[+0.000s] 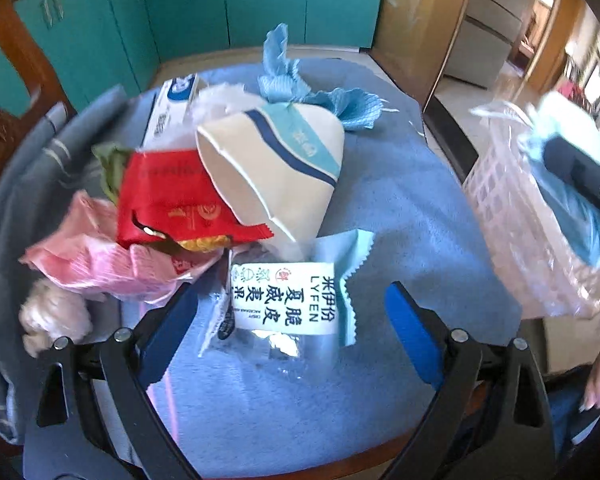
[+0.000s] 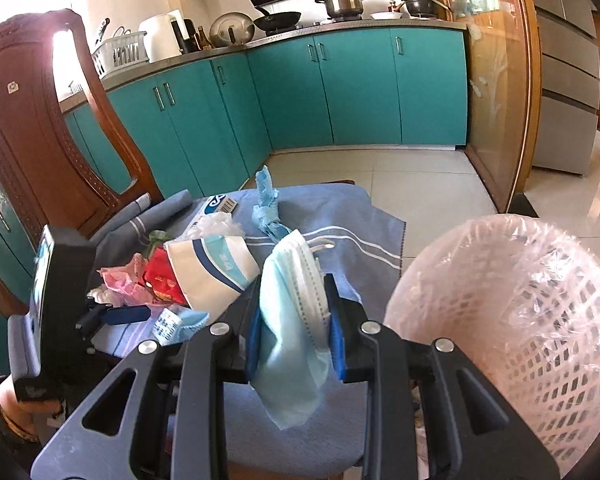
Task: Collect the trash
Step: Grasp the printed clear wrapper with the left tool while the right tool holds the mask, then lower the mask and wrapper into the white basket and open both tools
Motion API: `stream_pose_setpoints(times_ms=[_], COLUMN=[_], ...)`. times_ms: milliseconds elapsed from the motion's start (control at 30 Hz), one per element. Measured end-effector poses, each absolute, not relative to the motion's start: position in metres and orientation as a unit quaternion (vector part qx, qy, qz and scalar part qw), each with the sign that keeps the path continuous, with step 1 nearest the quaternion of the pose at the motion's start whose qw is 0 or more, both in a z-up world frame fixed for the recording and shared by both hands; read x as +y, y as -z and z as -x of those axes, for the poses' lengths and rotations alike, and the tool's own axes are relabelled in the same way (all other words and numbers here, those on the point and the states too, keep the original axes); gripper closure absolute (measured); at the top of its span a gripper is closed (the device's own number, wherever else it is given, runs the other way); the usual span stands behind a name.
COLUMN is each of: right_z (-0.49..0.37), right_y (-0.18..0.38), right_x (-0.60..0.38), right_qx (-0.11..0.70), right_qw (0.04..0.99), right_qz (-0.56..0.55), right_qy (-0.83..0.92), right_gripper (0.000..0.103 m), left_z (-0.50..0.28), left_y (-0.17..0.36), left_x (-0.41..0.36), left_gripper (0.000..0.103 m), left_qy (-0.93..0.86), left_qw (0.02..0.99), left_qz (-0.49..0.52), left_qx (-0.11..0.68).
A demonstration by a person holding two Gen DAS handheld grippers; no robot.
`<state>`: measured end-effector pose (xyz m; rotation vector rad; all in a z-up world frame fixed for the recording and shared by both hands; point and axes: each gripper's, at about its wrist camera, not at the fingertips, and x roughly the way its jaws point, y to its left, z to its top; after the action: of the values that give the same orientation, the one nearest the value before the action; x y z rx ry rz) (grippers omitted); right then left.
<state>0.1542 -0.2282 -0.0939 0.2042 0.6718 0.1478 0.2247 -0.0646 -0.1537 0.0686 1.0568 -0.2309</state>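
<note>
**Mask in my right claw, left claw wide over a wrapper**

Teal kitchen cabinets line the far wall behind a small table draped in a blue towel. Trash is heaped on the towel's left side: a red packet, a pink plastic bag, a cream and blue tissue pack and a crumpled blue cloth. My left gripper points down with its blue jaws spread wide, and a clear snack wrapper with printed characters lies between them, untouched. My right gripper is clamped on a pale blue face mask, which hangs from the pads. Just to its right stands a pink lattice bin lined with clear plastic.
</note>
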Motion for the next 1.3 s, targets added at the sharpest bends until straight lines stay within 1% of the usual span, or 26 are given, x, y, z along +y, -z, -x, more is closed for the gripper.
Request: stream_pose_setpoints(times_ms=[33,67,133,200,433,600,667,833,933,1000,1100,1200,1300], right_z=[-0.153,-0.152,-0.151,-0.150,-0.148,-0.140,-0.136,-0.127,-0.123,-0.125,-0.124,-0.120,-0.117], right_y=[0.094,0.093,0.093,0.091,0.088,0.080,0.076,0.078,0.085,0.095,0.105,0.106,0.106], right_x=[-0.229,-0.230,-0.232,-0.233,-0.235,-0.246,-0.258,-0.299,-0.320,-0.326,-0.332,-0.342,-0.350], right_qx=[0.329,0.329,0.328,0.326,0.320,0.301,0.293,0.299,0.317,0.344,0.363,0.366,0.373], right_qw=[0.936,0.936,0.937,0.937,0.940,0.950,0.953,0.947,0.938,0.929,0.922,0.920,0.916], right_qz=[-0.099,-0.100,-0.102,-0.103,-0.103,-0.079,-0.078,-0.113,-0.135,-0.132,-0.123,-0.127,-0.123], right_qy=[-0.072,-0.072,-0.072,-0.071,-0.067,-0.034,-0.017,0.022,0.032,0.038,0.056,0.066,0.082], right_gripper=[0.075,0.075,0.075,0.075,0.075,0.075,0.075,0.075,0.075,0.075,0.075,0.075,0.074], left_z=[-0.226,-0.227,-0.227,-0.225,-0.211,-0.194,-0.190,-0.190,-0.186,-0.184,-0.183,-0.186,-0.191], left_y=[0.155,0.157,0.160,0.158,0.140,0.107,0.099,0.091,0.087,0.084,0.077,0.075,0.078], left_x=[-0.063,-0.061,-0.058,-0.056,-0.053,-0.062,-0.066,-0.079,-0.084,-0.088,-0.097,-0.113,-0.138], left_gripper=[0.027,0.040,0.043,0.053,0.057,0.057,0.056,0.056,0.056,0.056,0.055,0.055,0.055], left_qy=[0.111,0.113,0.115,0.113,0.137,0.130,0.136,0.158,0.178,0.197,0.232,0.252,0.245], left_qw=[0.856,0.853,0.852,0.856,0.868,0.911,0.917,0.918,0.917,0.917,0.913,0.909,0.907], left_qz=[-0.026,-0.021,-0.013,-0.019,-0.022,-0.039,-0.039,-0.028,-0.013,0.006,0.036,0.053,0.045], left_qx=[0.505,0.509,0.511,0.504,0.476,0.390,0.372,0.363,0.356,0.348,0.333,0.326,0.338])
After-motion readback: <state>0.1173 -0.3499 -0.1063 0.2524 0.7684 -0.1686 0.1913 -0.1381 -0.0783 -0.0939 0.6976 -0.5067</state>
